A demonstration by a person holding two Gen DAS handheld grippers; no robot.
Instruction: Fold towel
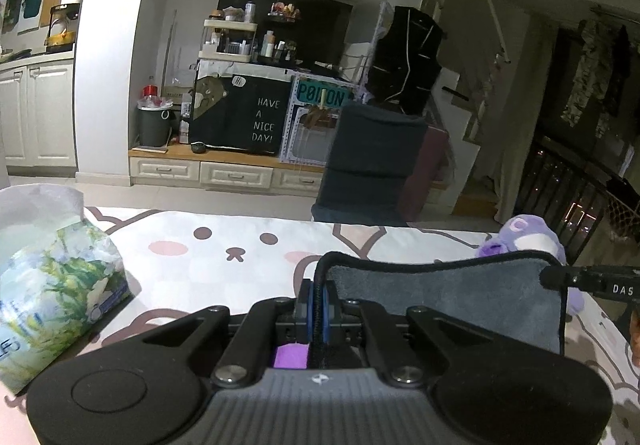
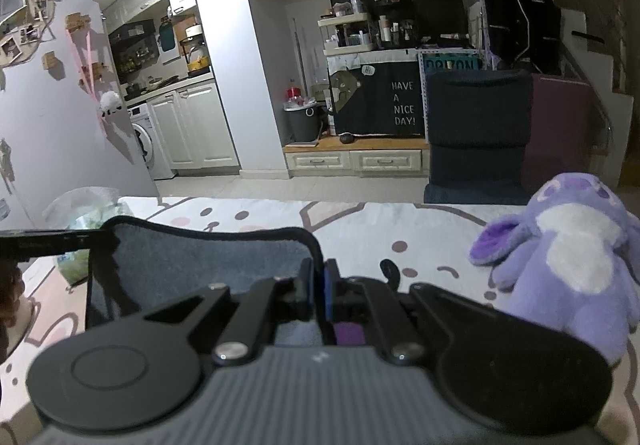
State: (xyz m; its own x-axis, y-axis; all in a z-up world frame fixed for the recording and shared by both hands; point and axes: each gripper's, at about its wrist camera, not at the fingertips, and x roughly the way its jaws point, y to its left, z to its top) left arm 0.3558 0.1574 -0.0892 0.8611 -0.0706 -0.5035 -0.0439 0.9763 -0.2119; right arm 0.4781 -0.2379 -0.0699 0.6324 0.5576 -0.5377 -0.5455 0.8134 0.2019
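**Towel lifted by two corners**

The left gripper (image 1: 318, 309) and right gripper (image 2: 318, 295) fingers are each clamped on a corner of the grey towel (image 1: 448, 297), stretched above the patterned table (image 1: 248, 245). Uneven travel would probably skew the fold; the plush toy (image 2: 568, 249) beyond may snag it.

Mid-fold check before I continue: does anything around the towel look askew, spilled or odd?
Nothing spilled or damaged. Both grippers, left and right, pinch the grey towel by its corners, so it sags between them. The purple plush toy lies close to its right end.
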